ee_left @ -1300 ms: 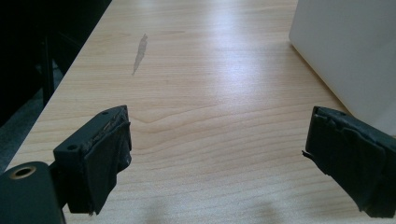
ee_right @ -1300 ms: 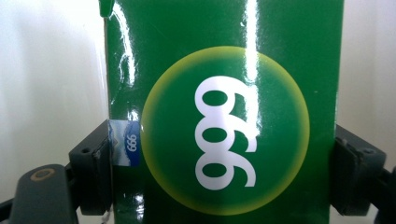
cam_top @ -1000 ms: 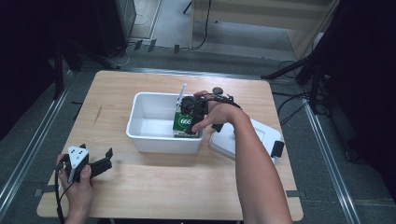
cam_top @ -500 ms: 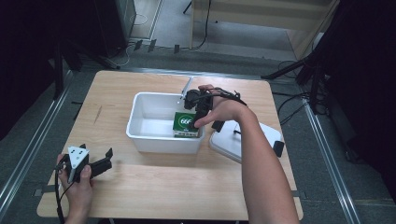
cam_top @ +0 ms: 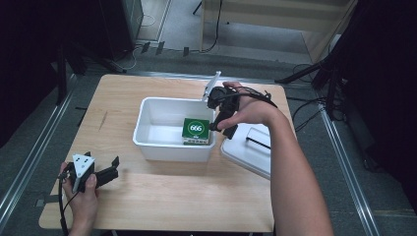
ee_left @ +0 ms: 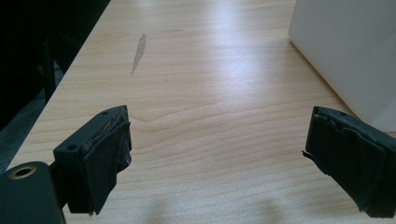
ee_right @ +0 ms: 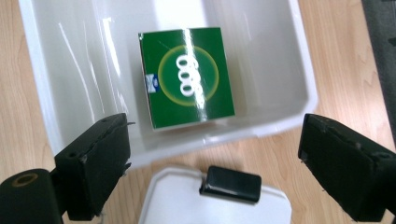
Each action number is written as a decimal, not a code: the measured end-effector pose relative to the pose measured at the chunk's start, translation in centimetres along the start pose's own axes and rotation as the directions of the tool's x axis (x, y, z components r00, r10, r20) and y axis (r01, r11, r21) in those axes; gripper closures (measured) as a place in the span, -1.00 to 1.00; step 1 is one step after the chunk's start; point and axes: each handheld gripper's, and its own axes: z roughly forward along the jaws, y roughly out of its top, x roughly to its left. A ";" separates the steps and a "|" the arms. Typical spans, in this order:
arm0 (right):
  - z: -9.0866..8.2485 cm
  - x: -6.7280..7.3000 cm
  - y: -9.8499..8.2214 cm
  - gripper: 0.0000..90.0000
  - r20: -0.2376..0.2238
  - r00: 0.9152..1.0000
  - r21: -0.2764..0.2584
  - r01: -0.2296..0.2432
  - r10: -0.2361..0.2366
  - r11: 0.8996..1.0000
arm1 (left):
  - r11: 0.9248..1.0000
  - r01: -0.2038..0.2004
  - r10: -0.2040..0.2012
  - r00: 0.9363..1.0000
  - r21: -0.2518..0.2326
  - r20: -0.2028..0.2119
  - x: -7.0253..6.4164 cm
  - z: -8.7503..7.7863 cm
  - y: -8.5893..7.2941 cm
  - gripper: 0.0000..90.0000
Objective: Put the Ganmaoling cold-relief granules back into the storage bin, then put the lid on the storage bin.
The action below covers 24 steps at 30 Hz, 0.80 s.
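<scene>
Green box (cam_top: 195, 131) now released in bin (cam_top: 147, 110).

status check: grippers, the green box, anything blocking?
Right gripper open above bin's right end, holding nothing. Left gripper open, idle on table. Green box flat in white bin. Lid off beside bin; nothing blocking.

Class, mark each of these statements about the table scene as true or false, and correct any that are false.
1. The green box lies inside the white bin. True.
2. The right gripper clamps the green box. False: its jaws are open, above the bin, holding nothing.
3. The white lid sits on the bin. False: it lies on the table beside it.
4. The left gripper is open over bare wood. True.
</scene>
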 end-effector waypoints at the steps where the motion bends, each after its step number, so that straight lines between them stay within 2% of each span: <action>1: -0.3 0.0 -0.3 -0.80 0.004 1.000 -0.002 -0.001 0.001 1.000 | 1.000 -0.001 0.001 1.000 0.001 -0.001 0.0 0.0 0.0 -0.84; 9: -2.3 -0.1 -2.9 -0.81 0.040 0.999 -0.003 -0.024 0.024 1.000 | 1.000 -0.004 0.004 1.000 0.001 -0.006 -0.1 0.0 0.0 -0.84; 15: -2.7 0.1 -4.8 -0.81 0.058 0.998 0.008 -0.027 0.027 1.000 | 1.000 -0.006 0.006 1.000 0.005 -0.003 -0.1 0.1 0.0 -0.84; 24: -2.9 0.3 -7.5 -0.80 0.059 0.996 0.015 -0.074 0.073 0.997 | 1.000 -0.010 0.010 1.000 0.006 -0.005 -0.1 0.1 0.1 -0.84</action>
